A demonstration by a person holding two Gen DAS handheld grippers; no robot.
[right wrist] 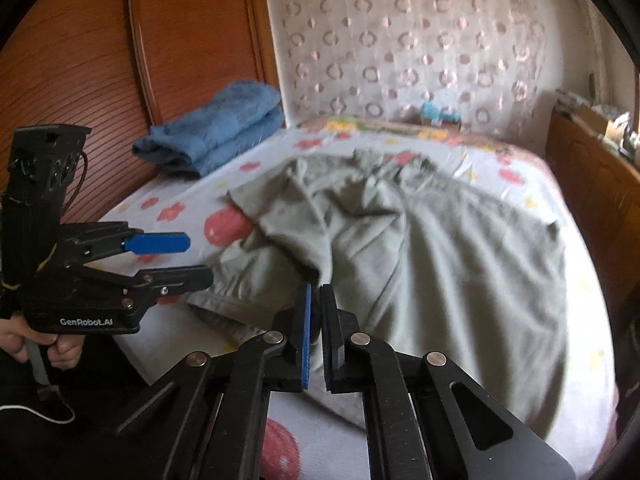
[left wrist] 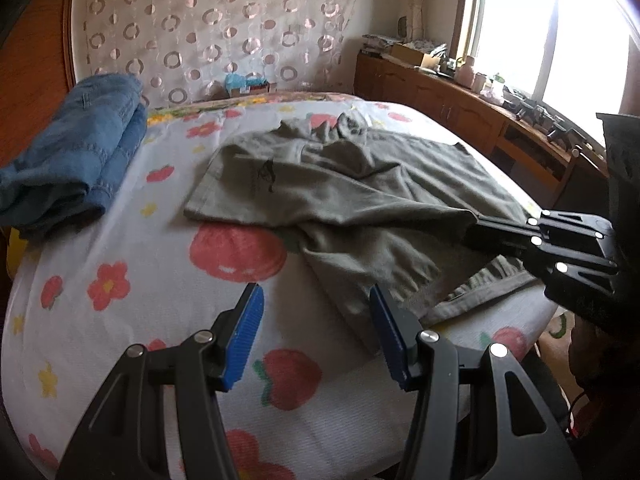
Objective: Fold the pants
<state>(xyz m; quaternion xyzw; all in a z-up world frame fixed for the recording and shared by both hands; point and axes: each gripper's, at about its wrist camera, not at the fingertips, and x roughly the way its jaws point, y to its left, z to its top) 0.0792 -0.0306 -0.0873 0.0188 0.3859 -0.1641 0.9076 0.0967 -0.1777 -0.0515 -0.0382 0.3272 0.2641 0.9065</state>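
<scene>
Flower-printed bedding (left wrist: 120,240) covers a bed set against a wooden headboard (right wrist: 80,60) and a curtain with a ring pattern (left wrist: 208,20). Grey-green pants (left wrist: 340,184) lie crumpled across the middle of the bed, their waistband near the front edge. Folded blue jeans (left wrist: 76,152) sit well apart at the headboard side. On the wooden cabinet (left wrist: 440,92) under the bright window, an open cardboard box (left wrist: 412,53) holds things too blurred to name.

In the left wrist view, the right gripper (left wrist: 474,230) is clenched on a raised fold of the pants, and its fingertips are buried in the cloth. The left gripper (left wrist: 316,336) hangs with jaws parted and empty just above the sheet at the pants' near edge. Bare sheet lies open to its left. A hand (right wrist: 24,340) grips its handle.
</scene>
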